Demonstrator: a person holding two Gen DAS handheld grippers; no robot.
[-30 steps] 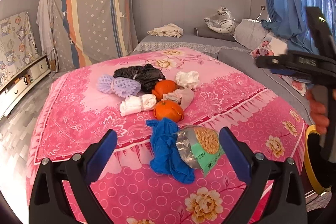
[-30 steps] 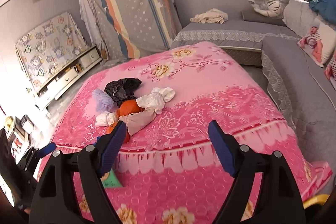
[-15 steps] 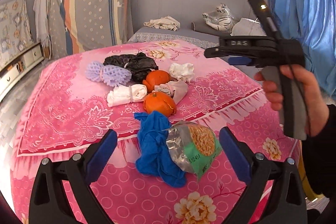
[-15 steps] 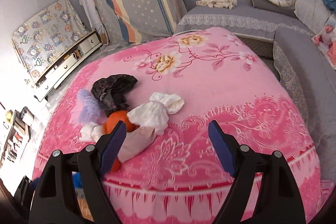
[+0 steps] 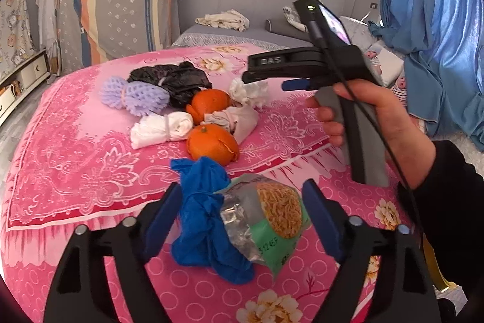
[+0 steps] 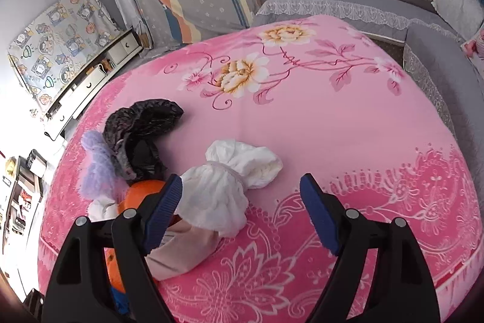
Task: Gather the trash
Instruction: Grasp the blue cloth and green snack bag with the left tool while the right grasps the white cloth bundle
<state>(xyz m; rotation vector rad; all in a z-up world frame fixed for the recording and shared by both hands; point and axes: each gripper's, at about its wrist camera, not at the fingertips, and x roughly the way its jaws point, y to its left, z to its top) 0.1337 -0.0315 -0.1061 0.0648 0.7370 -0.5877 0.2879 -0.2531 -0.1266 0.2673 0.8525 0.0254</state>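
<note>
Blue pads of the left gripper point(image 5: 242, 217), just closing in yet still apart, now flank the blue glove point(image 5: 205, 220) and snack packet point(image 5: 266, 220) between them, so a pickup seems near, while the right gripper point(image 6: 240, 211) hangs open over the white wad point(image 6: 230, 189).

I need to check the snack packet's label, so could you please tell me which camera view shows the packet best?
The left wrist view: the snack packet lies whole and close on the pink blanket, beside the blue glove, its green printed end facing the camera. The right wrist view does not show the packet.
</note>
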